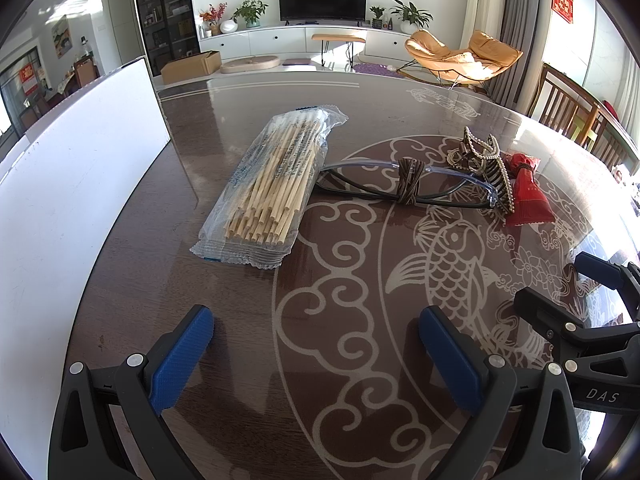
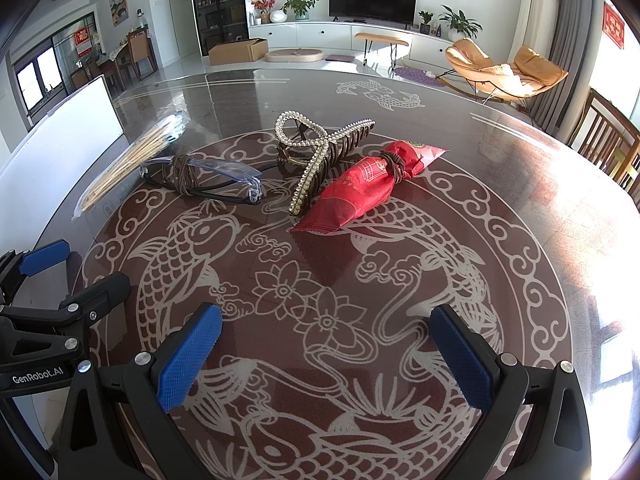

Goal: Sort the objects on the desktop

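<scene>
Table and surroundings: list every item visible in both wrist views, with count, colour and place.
Chopstick pack: one, clear wrap, pale sticks, table left.
Glasses: one, clear-blue, brown band wound round, centre.
Hair claw: one, pearl-studded brown, between glasses and red packet.
Red packet: one, brown band round it, right.
White board: one, table's left edge.
Table: one, brown, fish pattern.
Left hand-held gripper: black, blue pads, open.
Right hand-held gripper: same, open.
</scene>
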